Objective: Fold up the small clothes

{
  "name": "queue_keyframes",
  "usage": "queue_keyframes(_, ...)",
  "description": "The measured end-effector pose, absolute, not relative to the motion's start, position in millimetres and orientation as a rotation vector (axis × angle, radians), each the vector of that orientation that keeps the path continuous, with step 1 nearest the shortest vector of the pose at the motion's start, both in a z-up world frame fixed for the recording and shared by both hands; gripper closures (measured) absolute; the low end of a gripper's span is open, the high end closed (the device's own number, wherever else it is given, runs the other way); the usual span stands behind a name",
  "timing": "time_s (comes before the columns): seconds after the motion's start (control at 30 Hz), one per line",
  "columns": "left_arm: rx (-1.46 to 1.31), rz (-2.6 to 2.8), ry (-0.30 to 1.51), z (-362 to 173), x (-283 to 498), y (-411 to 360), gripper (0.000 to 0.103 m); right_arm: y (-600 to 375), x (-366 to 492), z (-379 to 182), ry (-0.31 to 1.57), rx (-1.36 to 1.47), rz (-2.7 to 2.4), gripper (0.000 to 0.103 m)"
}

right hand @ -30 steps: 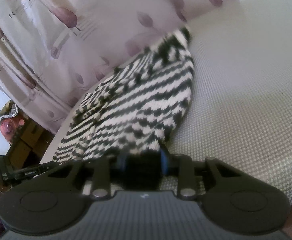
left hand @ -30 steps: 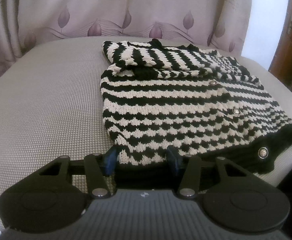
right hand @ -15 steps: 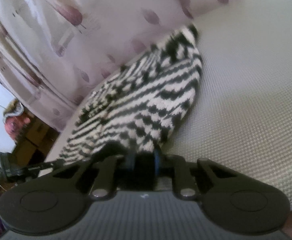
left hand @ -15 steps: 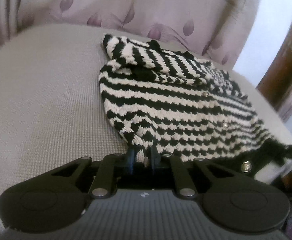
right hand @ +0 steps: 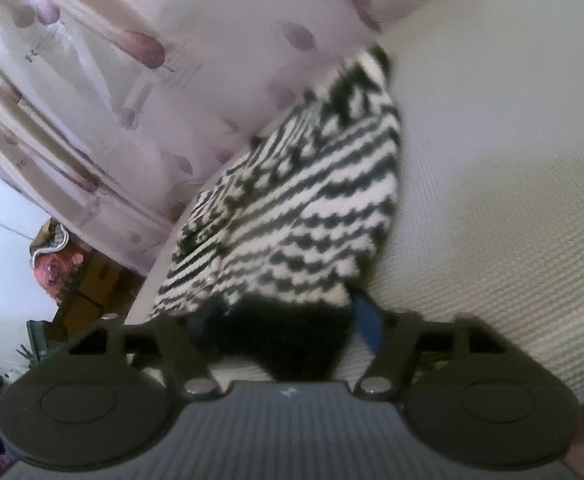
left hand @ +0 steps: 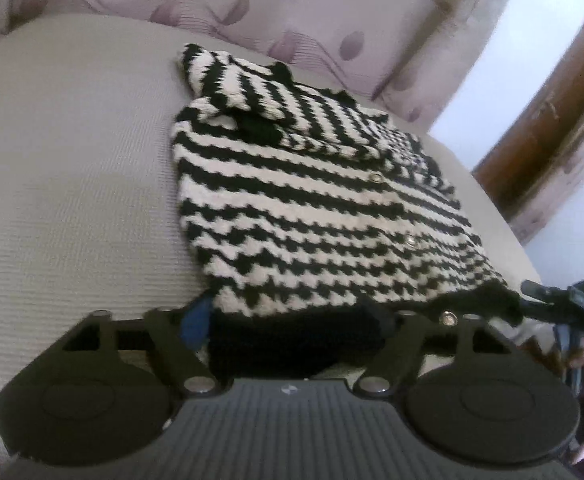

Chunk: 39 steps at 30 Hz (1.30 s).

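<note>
On the left of the left wrist view stretches the bare pale grey cushion (left hand: 71,184), its fine ribbed weave plain to see, and the left gripper (left hand: 287,320) sits at its near edge with jaws spread wide, the black hem of the garment lying loose between the blue-padded fingers (left hand: 195,322) without being pinched. The knitted cardigan (left hand: 312,208) lies flat on the cushion right of centre: cream and black in jagged horizontal stripes, a solid black ribbed band along the hem, small round metal buttons down its right side, and one sleeve folded across the chest near the far end (the sleeve's cuff is black too). Behind it hangs a mauve curtain (left hand: 271,12) printed with leaf shapes, and a brown wooden door frame (left hand: 552,128) stands at far right. In the blurred right wrist view the curtain (right hand: 111,80) fills the left, the cardigan (right hand: 312,208) runs away up the middle, and the cushion (right hand: 512,200) spreads to the right. The right gripper (right hand: 287,320) is likewise parted, the black hem sitting slack between its fingers (right hand: 366,320).
</note>
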<state>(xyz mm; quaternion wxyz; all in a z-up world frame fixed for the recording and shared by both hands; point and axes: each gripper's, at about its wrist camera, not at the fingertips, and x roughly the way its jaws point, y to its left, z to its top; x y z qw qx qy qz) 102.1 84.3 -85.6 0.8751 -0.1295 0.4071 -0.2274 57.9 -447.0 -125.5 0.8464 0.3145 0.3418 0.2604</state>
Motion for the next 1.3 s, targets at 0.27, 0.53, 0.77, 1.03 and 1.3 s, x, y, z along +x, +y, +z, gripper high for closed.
queue_keyframes(0.27, -0.258, -0.436, 0.795, -93.0, 99.5, 78.8, 0.081, -426.8, 65.8, -130.6, 0.711, 0.6, 0.513, 0.075)
queue_keyframes(0.53, -0.361, -0.451, 0.79, -88.9, 100.1, 94.4, 0.088, -451.3, 57.5, -133.0, 0.638, 0.755, 0.526, 0.089)
queue_keyframes(0.77, -0.377, -0.455, 0.778, -84.1, 101.2, 95.1, 0.088, -466.9, 49.2, -115.7, 0.579, 0.763, 0.511, 0.089)
queue_keyframes(1.03, -0.381, -0.456, 0.822, -95.5, 102.0, 100.3, 0.084, -461.9, 48.0, -129.5, 0.662, 0.702, 0.456, 0.084)
queue_keyframes(1.3, -0.439, -0.523, 0.838, -95.8, 103.3, 101.4, 0.043, -463.0, 47.3, -128.1, 0.67, 0.659, 0.448, 0.029)
